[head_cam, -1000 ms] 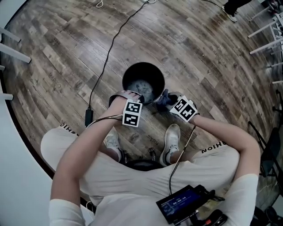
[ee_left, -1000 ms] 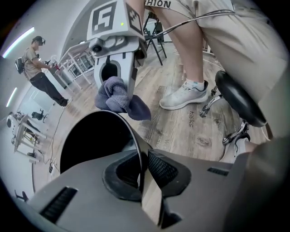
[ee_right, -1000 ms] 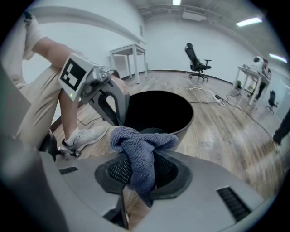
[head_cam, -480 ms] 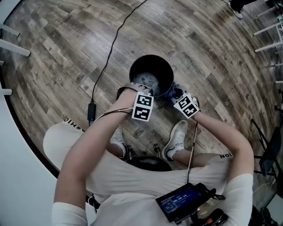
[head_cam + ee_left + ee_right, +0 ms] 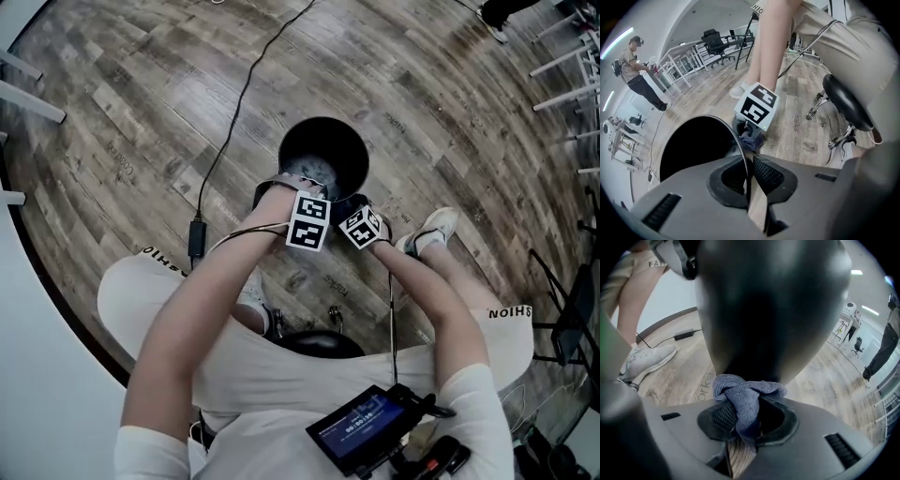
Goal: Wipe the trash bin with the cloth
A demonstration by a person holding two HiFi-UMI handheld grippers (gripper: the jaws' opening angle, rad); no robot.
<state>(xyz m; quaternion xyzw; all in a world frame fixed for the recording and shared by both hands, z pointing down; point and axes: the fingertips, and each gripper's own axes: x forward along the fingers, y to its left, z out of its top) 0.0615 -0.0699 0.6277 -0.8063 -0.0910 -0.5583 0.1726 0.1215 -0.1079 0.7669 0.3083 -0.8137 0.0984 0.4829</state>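
1. At the near rim of the trash bin (image 5: 764, 301), the left gripper (image 5: 749, 176) is clamped shut on the thin edge, judged to steady the bin.
2. Against the bin's outer wall, a blue-grey cloth (image 5: 743, 397) is pinched by the right gripper (image 5: 749, 420), its bunched end apparently touching for wiping.
3. The bin is seen to be round, black and glossy, standing upright on the wooden floor (image 5: 141, 103).

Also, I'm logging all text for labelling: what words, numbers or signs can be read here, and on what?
"HION", part of a word, on the shorts.
"tasks", printed on the floor.
Device screen: digits too small to read.
Other floor prints: blurred.
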